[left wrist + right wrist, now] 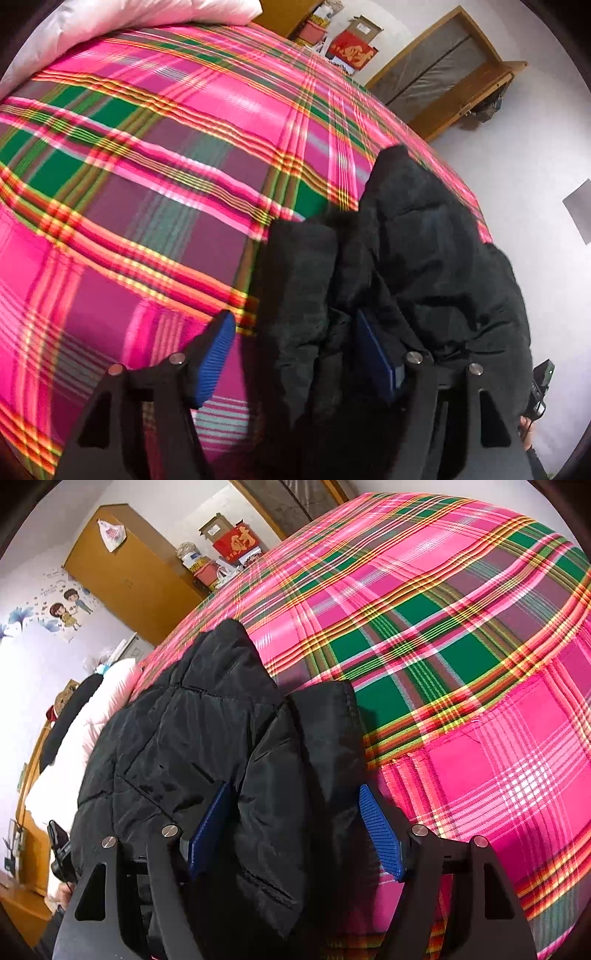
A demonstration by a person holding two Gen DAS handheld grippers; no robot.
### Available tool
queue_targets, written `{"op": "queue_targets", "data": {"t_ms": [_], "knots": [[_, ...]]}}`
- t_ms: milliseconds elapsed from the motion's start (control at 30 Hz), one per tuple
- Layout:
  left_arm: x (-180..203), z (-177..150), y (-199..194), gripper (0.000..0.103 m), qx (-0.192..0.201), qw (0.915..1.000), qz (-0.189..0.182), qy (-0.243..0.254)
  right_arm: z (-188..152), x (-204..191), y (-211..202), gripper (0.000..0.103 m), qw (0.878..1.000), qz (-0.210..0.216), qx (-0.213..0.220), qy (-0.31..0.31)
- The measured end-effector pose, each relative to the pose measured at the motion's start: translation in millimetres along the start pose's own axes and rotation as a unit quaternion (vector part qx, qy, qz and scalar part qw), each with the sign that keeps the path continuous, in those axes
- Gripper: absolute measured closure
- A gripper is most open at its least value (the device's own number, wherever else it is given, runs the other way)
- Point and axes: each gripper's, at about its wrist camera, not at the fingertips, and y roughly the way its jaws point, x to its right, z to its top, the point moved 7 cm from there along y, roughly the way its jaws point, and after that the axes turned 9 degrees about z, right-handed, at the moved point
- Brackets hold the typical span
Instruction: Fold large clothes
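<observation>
Gold character on the red box (236,542); both grippers (299,354) (295,830) spread around the jacket (207,731); plaid sheet (461,646) open beyond.

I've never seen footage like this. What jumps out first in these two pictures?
The loud pink, green and yellow plaid bedspread fills most of both views. On it lies a puffy black jacket, bunched between the blue-padded fingers of the left gripper and the right gripper, each of which has a fold of it between its pads. Behind the bed, a red box with a gold character sits beside a wooden wardrobe.
</observation>
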Motion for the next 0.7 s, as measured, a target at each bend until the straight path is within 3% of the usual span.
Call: {"op": "queue_targets", "data": {"t_ms": [167,433,700], "knots": [[19,1,10,0.032,-0.008,0.999,0.022,0.039,-1,6,18,0.022,1.0,0.006,-0.02,0.006],[33,1,16,0.032,-0.003,0.9965,0.045,0.071,4,0,31,0.021,0.998,-0.01,-0.052,-0.027],[37,1,13,0.034,0.002,0.9944,0.062,0.086,3,-9,33,0.044,0.997,-0.011,-0.052,-0.049]]}}
